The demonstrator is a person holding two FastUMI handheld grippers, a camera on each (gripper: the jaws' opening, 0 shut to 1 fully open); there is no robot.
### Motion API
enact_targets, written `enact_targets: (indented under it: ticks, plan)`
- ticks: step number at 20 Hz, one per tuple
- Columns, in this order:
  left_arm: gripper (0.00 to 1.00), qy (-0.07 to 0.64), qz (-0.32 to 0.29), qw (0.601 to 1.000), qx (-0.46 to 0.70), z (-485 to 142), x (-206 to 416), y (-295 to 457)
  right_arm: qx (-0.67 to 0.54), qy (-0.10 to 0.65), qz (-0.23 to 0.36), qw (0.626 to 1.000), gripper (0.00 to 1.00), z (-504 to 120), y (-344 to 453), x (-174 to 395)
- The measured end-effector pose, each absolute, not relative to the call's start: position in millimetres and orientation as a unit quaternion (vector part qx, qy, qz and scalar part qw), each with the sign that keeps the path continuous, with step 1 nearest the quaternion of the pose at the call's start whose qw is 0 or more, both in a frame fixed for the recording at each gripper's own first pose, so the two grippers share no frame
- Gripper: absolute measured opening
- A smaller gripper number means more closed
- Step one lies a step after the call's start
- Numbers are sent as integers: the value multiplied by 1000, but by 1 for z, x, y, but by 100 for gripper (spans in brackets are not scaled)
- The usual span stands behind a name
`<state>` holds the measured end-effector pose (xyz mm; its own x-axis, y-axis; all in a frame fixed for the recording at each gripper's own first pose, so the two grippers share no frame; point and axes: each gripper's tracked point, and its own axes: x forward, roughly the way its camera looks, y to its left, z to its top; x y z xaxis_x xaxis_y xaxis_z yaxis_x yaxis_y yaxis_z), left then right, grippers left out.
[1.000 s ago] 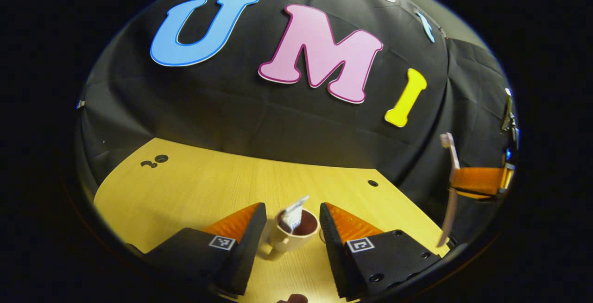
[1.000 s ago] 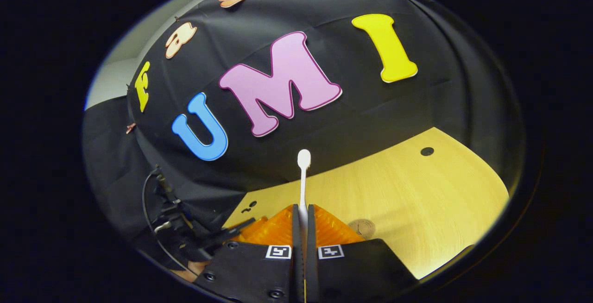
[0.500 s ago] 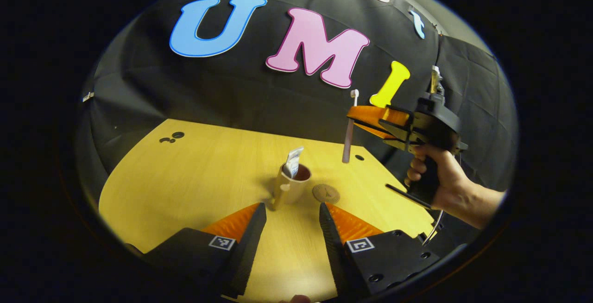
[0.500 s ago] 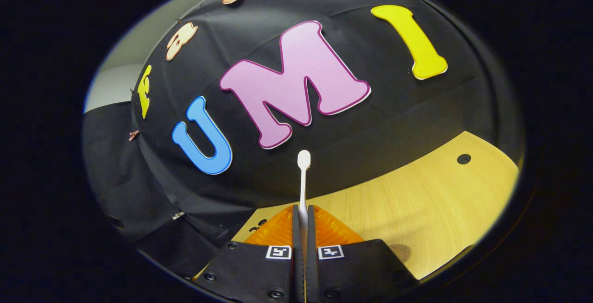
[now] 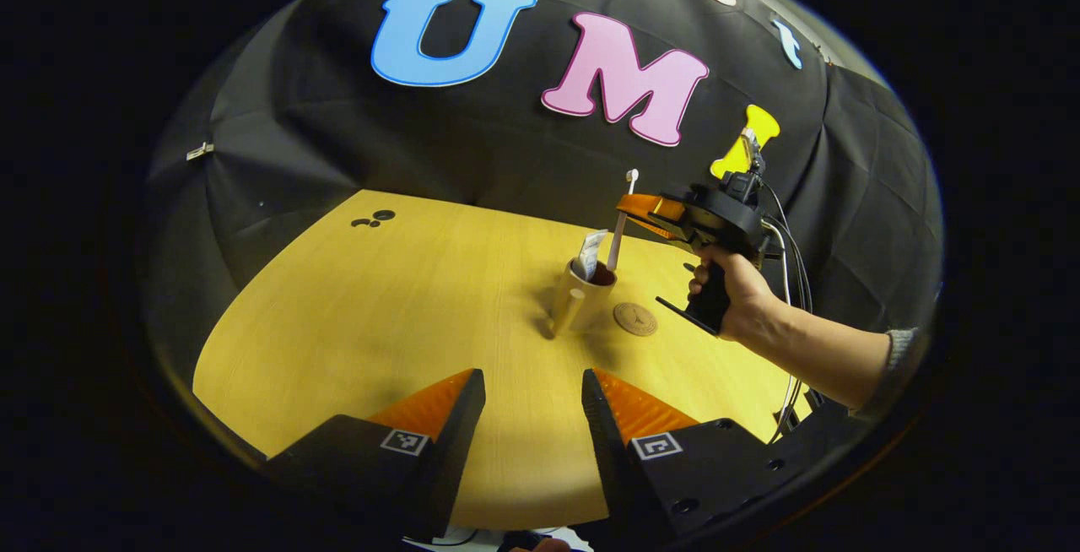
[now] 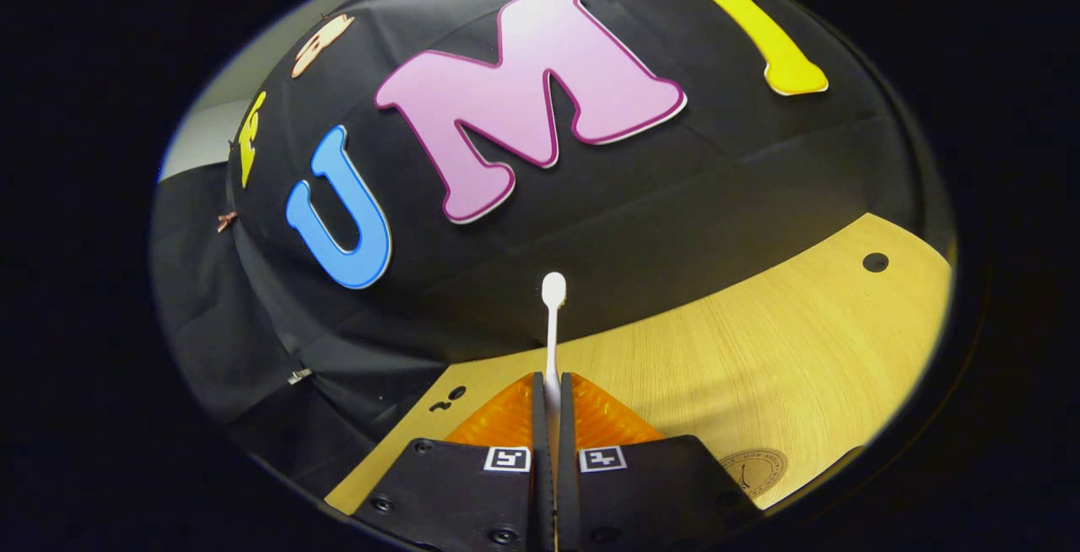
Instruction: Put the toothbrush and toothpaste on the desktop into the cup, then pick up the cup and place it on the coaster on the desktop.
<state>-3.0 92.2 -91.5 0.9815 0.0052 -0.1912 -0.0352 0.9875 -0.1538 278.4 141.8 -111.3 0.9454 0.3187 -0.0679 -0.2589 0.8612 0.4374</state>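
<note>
Right hand-held gripper (image 5: 634,208): clamped on upright toothbrush (image 5: 618,235); its lower end in the cup (image 5: 584,297) mouth beside toothpaste (image 5: 589,253)
Left hand-held gripper (image 5: 523,425): apart, near, empty

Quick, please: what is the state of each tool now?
Left tool: open, holding nothing.
Right tool: closed on the toothbrush, above the cup.
</note>
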Motion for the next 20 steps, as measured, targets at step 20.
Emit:
enact_targets:
  ticks: [20]
  plan:
    - [72,119,49,987,-93,-124,-34,87,173,112,161,965,16,-167,145,245]
